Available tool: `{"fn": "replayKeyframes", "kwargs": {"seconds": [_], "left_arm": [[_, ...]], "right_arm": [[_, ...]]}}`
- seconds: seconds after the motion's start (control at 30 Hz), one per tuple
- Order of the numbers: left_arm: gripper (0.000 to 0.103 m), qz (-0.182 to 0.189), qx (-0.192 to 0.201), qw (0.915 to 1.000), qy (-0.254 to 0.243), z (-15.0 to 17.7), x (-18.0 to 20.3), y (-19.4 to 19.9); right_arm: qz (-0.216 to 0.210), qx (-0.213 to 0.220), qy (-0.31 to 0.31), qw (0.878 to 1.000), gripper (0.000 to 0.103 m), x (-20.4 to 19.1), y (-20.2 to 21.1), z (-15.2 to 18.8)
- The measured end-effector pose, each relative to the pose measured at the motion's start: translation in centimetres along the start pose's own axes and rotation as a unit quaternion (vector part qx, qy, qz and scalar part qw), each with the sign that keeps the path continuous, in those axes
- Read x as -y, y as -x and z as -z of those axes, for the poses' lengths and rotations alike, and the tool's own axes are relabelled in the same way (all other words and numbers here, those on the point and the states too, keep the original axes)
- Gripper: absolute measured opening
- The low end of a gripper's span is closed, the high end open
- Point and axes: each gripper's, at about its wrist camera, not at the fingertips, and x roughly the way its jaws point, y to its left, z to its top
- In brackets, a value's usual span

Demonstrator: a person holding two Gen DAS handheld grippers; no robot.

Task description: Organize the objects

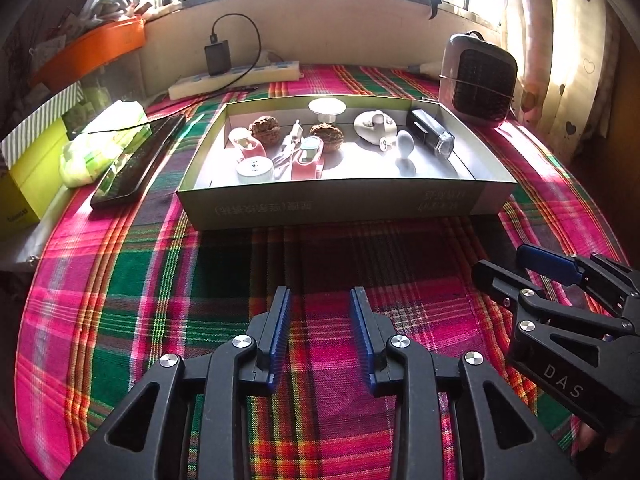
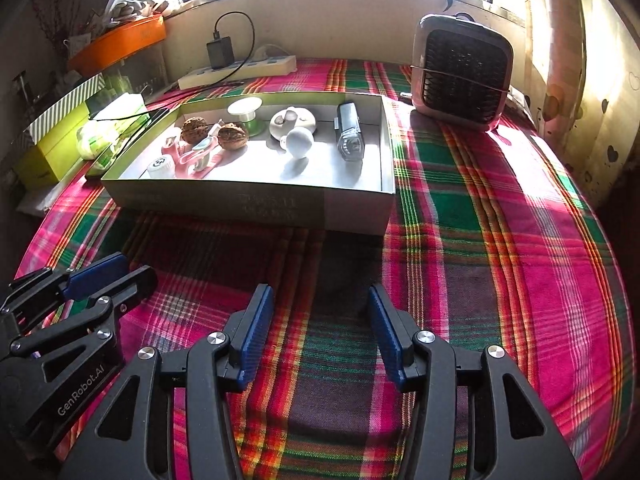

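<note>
Both grippers hover over the pink-green plaid cloth (image 1: 120, 280), nothing held: left gripper (image 1: 320, 312) w/ blue pads apart, right gripper (image 2: 320, 312) likewise spread wide. The shallow grey cardboard box tray (image 1: 340, 204) sits straight ahead of the left one and ahead-left of the right one, well apart from both. Inside: two brown walnuts (image 1: 264, 130), pink clips (image 1: 306, 162), white round jar (image 1: 255, 170), white egg-shaped piece (image 2: 300, 142), black rectangular device (image 2: 349, 130), white spool (image 1: 327, 109).

Woven plaid cloth (image 1: 120, 280) under a matt cardboard tray (image 1: 344, 204) holding rough walnuts (image 1: 264, 130).
</note>
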Motion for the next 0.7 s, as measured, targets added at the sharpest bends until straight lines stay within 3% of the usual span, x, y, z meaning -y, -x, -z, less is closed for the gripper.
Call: {"fn": "replayKeyframes", "kwargs": {"seconds": [0.7], "left_arm": [[0.029, -0.002, -0.001, 1.0, -0.001, -0.05, 0.06, 0.02]], "right_arm": [[0.001, -0.001, 0.003, 1.0, 0.053, -0.03, -0.05, -0.05]]}}
